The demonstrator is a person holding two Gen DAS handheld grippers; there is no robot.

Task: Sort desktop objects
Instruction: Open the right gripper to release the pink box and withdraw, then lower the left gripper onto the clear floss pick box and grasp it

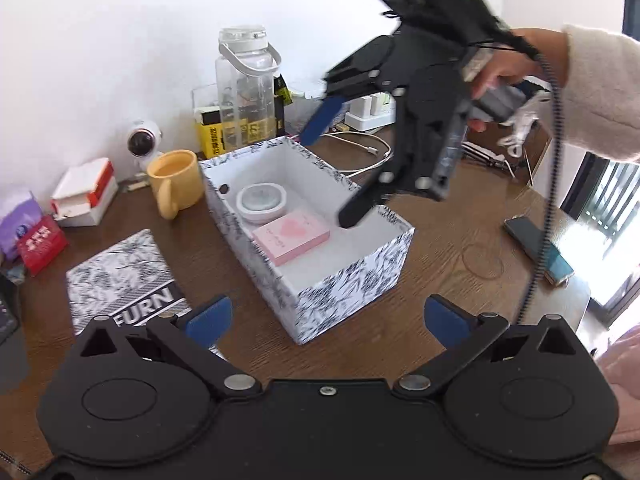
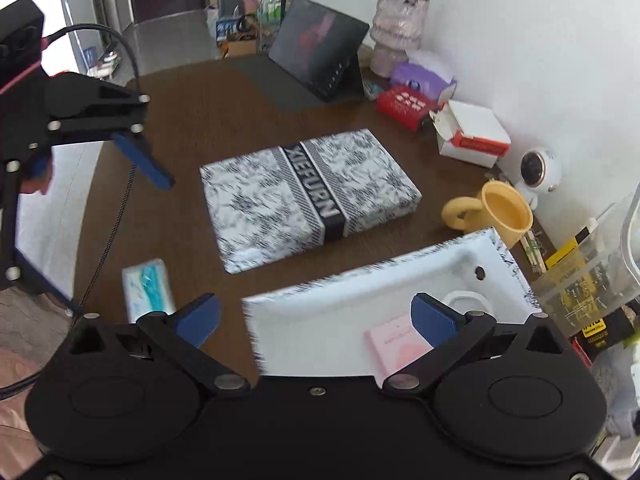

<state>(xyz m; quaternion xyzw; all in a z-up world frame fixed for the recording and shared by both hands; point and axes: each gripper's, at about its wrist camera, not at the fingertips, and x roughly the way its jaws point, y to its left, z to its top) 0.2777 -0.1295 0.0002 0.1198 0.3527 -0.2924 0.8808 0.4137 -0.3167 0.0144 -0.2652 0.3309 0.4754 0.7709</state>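
The open patterned storage box (image 1: pixel 352 280) stood on the brown wooden table (image 1: pixel 440 264), holding a round white dish (image 1: pixel 262 199) at its far end and a pink notepad (image 1: pixel 291 237) beside it. The right tool (image 1: pixel 326 172) hung over the box with its blue-padded fingers spread wide and empty, one tip reaching down just inside the rim. The left tool (image 1: pixel 327 318) waited near the box's front corner, jaws likewise wide apart and holding nothing. The box's matching lid (image 2: pixel 310 196) lay flat on the table alongside, a yellow mug (image 2: pixel 498 216) just beyond it, and a small tissue pack (image 2: pixel 148 288) near the table's edge.
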